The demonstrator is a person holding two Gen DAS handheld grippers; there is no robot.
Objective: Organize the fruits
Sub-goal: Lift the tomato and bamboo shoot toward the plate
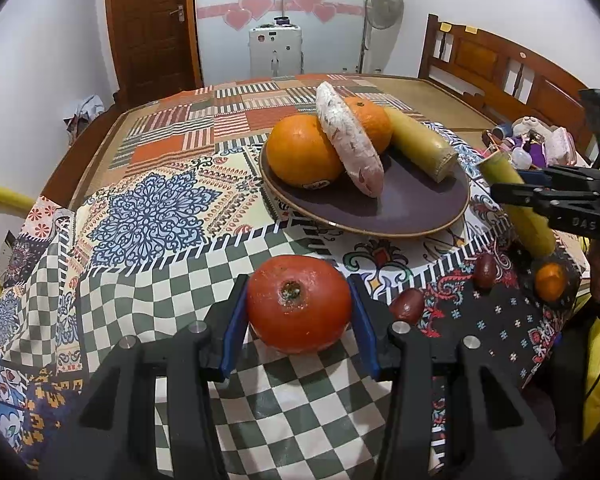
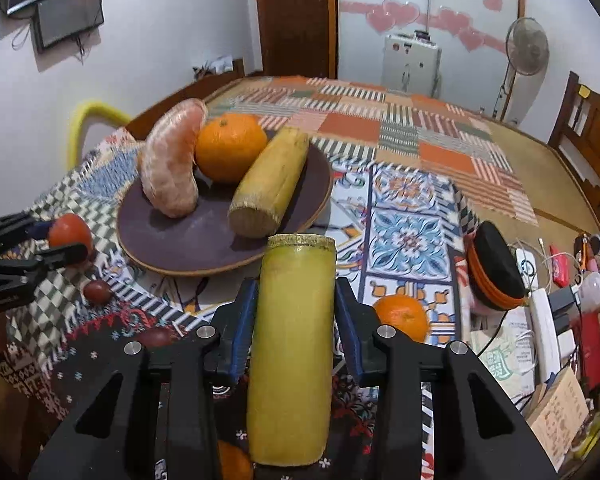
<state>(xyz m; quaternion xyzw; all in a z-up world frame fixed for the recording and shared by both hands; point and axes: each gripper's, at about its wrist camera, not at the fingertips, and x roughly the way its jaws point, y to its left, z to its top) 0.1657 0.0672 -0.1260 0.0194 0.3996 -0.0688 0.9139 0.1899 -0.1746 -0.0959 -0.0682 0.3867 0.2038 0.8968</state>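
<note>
Left gripper [image 1: 299, 307] clamped on red tomato [image 1: 299, 303], over checkered tablecloth [image 1: 148, 292] just short of plate [image 1: 404, 208]. Right gripper [image 2: 296, 312] closed on yellow-green stalk piece [image 2: 294, 344], beside plate edge. Plate holds two oranges, peeled pomelo segment [image 1: 348, 140], second stalk piece [image 1: 424, 148]. Small mandarin [image 2: 402, 316], dark dates on cloth nearby.

On the plate [image 1: 400, 216]: two oranges [image 1: 302, 152], one pomelo segment [image 1: 348, 140], one sugarcane piece [image 1: 422, 146]. Beside it: two jujubes [image 1: 407, 306].
</note>
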